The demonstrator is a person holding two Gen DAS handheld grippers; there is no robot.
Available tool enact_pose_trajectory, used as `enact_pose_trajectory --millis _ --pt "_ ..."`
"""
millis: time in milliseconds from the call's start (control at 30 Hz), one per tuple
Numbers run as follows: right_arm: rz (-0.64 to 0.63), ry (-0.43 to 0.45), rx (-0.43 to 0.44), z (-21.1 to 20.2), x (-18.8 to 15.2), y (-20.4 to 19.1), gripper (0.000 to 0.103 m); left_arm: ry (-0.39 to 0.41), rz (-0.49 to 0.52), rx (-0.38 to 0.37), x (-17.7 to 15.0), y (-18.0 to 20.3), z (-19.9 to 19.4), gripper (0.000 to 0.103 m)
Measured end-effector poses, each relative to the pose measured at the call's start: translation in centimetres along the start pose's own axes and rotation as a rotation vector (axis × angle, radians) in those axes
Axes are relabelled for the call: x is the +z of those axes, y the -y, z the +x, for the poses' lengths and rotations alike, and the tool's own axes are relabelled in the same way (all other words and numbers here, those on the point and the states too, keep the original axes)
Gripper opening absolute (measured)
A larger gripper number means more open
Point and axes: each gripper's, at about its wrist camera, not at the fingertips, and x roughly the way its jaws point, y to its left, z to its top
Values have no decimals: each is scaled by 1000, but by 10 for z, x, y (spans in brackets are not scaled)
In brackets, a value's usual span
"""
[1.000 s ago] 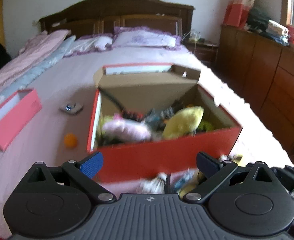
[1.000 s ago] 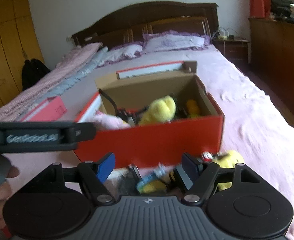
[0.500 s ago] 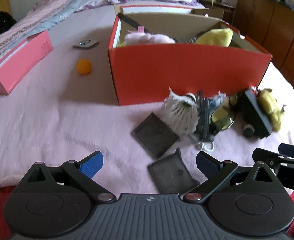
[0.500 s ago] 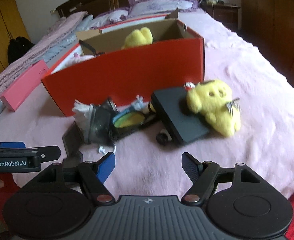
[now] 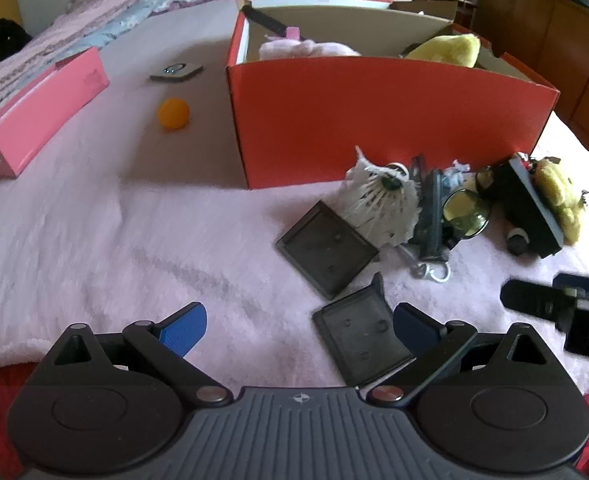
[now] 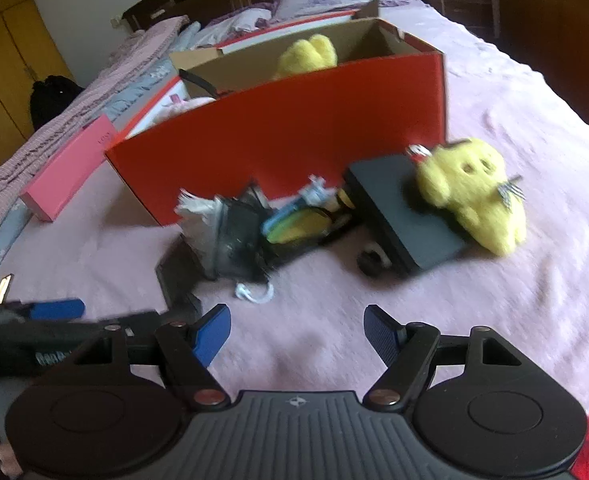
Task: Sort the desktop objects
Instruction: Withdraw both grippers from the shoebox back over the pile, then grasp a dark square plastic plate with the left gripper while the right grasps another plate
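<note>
A red shoebox stands on the pink bedspread with plush toys inside. In front of it lie a white shuttlecock, yellow-lensed glasses, a black case and a yellow plush. Two dark square trays lie nearer. My left gripper hangs open above the bedspread, its right pad beside the near tray. My right gripper is open with nothing in it, short of the pile. Each gripper shows at the edge of the other's view.
An orange ball and a small grey disc-shaped gadget lie left of the box. A long pink box lies further left. Pillows and a wooden headboard are behind; dark cabinets stand at the right. The bed's red edge is near.
Both grippers have dropped and tilted down: the views went from looking into the shoebox to looking at the objects before it. Their jaws have stayed open.
</note>
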Motion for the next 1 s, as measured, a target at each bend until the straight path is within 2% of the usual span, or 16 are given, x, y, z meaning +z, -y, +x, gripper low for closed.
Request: enact_pose_trajectory --millis 133,333,433,500,533,567,667,833,1000 --pt "-23 16 38 10 15 -14 74 -8 -5 6 -2 -3 3 100" --pt "-79 34 55 35 36 -38 60 -11 -13 9 -3 -7 3 100" --pt "-111 26 38 49 41 -46 47 -7 -17 7 -3 -9 3 100" --pt "-110 15 29 56 43 -45 31 -6 -22 6 -3 -11 3 100" --pt "-105 9 30 58 43 -44 29 -6 -24 5 -3 -11 3 100" --pt "-93 11 44 57 42 -43 20 -6 -26 5 -3 -12 3 100" --pt "-125 26 37 48 38 -44 13 -6 -30 -1 -3 -12 4 100" --pt "-154 37 66 24 23 -37 8 -2 -18 -13 -4 -9 4 100" --pt "-149 -11 79 4 0 -21 5 0 -4 -38 -5 -5 4 100"
